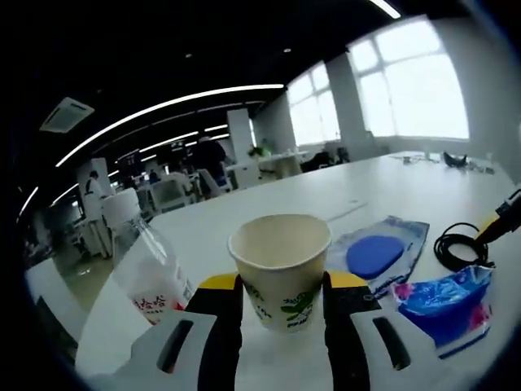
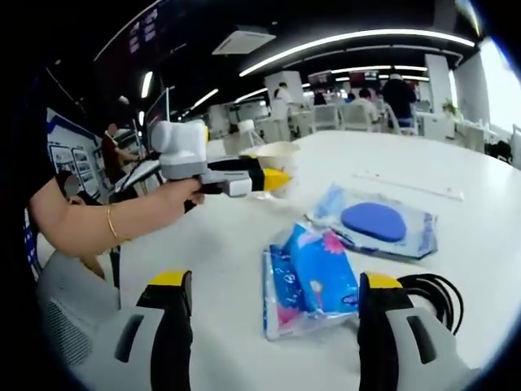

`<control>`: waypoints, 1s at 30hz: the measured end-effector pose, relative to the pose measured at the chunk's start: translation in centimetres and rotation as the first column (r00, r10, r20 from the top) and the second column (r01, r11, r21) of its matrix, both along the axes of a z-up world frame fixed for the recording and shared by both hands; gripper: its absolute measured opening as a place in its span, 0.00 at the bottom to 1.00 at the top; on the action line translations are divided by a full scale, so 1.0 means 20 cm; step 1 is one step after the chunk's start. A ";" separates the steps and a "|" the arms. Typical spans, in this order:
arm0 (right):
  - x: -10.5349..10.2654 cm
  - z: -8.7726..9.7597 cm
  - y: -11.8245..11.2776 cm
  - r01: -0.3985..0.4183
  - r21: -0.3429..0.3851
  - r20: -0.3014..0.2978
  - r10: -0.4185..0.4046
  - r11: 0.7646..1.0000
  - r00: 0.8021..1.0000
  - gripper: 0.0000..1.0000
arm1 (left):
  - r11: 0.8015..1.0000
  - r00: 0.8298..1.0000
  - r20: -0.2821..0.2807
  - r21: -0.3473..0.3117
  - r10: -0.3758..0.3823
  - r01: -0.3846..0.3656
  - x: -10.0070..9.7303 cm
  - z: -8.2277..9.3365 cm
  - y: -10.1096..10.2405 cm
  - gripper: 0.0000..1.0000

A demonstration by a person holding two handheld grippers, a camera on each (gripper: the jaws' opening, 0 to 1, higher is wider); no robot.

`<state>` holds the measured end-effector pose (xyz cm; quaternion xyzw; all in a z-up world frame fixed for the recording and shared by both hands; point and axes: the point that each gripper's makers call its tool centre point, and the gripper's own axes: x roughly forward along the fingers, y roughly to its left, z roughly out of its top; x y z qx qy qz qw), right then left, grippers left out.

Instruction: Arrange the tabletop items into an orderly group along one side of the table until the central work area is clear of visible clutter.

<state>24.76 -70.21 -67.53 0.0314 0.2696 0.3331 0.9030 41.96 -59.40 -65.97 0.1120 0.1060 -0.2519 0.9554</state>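
Left gripper view has the paper cup (image 1: 281, 269) standing upright directly between the left gripper's (image 1: 281, 326) yellow-tipped jaws, one jaw against each side of its wall. The jaws look clenched on the cup, though whether it is lifted clear of the table (image 1: 269, 204) I cannot tell. Just to the left of the cup a clear plastic bottle (image 1: 146, 269) with a white cap leans tilted. To the right lie a clear pouch holding a blue oval pad (image 1: 378, 254), a blue tissue pack (image 1: 444, 301) and a coiled black cable (image 1: 460, 244).

In the right gripper view the right gripper (image 2: 277, 322) hovers with its jaws spread wide and holding nothing. The tissue pack (image 2: 313, 281) lies on the table straight ahead, between the two jaws but beyond their tips. Its long axis runs roughly along the gripper's line of sight, so the jaws would close across its short width. The pouch (image 2: 378, 224) lies beyond it, a little to the right, and the cable (image 2: 440, 293) sits just by the right jaw. The person's hand (image 2: 167, 199) carries the left gripper (image 2: 273, 179) at the cup (image 2: 277, 155), well apart from the tissue pack.

The right gripper is the nearer one to the tissue pack, which looks like its likely next pick.
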 end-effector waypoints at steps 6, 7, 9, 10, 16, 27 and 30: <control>0.02 -0.02 0.01 0.011 0.008 -0.001 -0.011 1.000 1.000 0.79 | 1.000 1.000 -0.009 -0.002 0.017 -0.017 0.06 -0.06 0.01 0.38; 0.03 -0.03 0.01 0.013 0.007 -0.004 -0.013 1.000 1.000 0.79 | 1.000 1.000 -0.010 -0.005 0.023 -0.024 0.07 -0.06 0.02 0.38; 0.03 -0.03 0.01 0.016 0.005 -0.003 -0.016 1.000 1.000 0.78 | 0.999 0.999 -0.029 -0.027 0.037 -0.038 0.08 -0.08 0.02 0.38; 0.03 -0.04 0.01 0.014 0.006 -0.009 -0.014 1.000 1.000 0.78 | 0.999 0.999 -0.033 -0.033 0.038 -0.039 0.09 -0.09 0.02 0.38; 0.03 -0.04 -0.01 0.021 0.008 -0.010 -0.021 1.000 1.000 0.78 | 0.998 0.998 -0.037 -0.019 0.051 -0.052 0.11 -0.13 0.02 0.38; 0.00 -0.06 -0.06 0.050 0.000 -0.031 -0.050 0.999 0.998 0.76 | 0.994 0.992 -0.080 -0.042 0.093 -0.097 0.12 -0.20 0.04 0.38; 0.00 -0.07 -0.07 0.061 -0.010 -0.038 -0.061 0.998 0.997 0.74 | 0.993 0.991 -0.090 -0.055 0.100 -0.105 0.12 -0.20 0.04 0.39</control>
